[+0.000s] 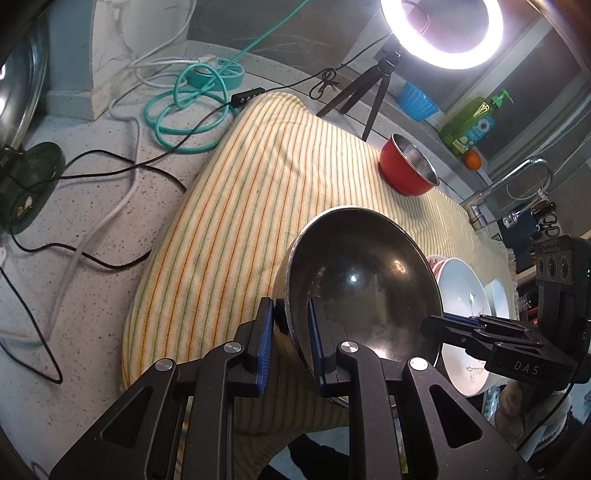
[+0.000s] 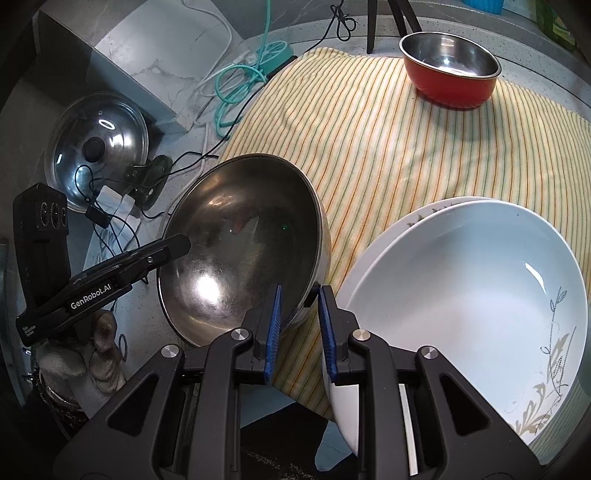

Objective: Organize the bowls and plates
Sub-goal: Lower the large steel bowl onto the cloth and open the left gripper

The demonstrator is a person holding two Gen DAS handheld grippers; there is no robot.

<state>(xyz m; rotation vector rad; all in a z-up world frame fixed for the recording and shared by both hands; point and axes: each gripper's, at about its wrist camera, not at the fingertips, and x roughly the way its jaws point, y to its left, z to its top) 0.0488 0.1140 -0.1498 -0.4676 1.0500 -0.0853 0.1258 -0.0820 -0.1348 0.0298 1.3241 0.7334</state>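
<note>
A large steel bowl (image 1: 362, 280) (image 2: 240, 240) hangs tilted over the striped towel (image 1: 240, 206) (image 2: 388, 147), held by both grippers on opposite sides of its rim. My left gripper (image 1: 290, 310) is shut on the near rim in the left wrist view, one blue pad inside the bowl and one outside. My right gripper (image 2: 300, 295) is shut on the rim in the same way in its own view. A stack of white plates (image 2: 461, 295) (image 1: 461, 295) with a leaf pattern lies just right of the bowl. A red bowl (image 1: 406, 166) (image 2: 450, 70) with a steel inside stands at the towel's far edge.
A glass pot lid (image 2: 96, 147), coiled teal and black cables (image 1: 184, 110) and a teal power strip (image 1: 218, 74) lie on the speckled counter to the left. A ring light (image 1: 441, 29) on a tripod, a blue cup (image 1: 417, 99), a green soap bottle (image 1: 472, 122) and a faucet (image 1: 517, 177) stand behind.
</note>
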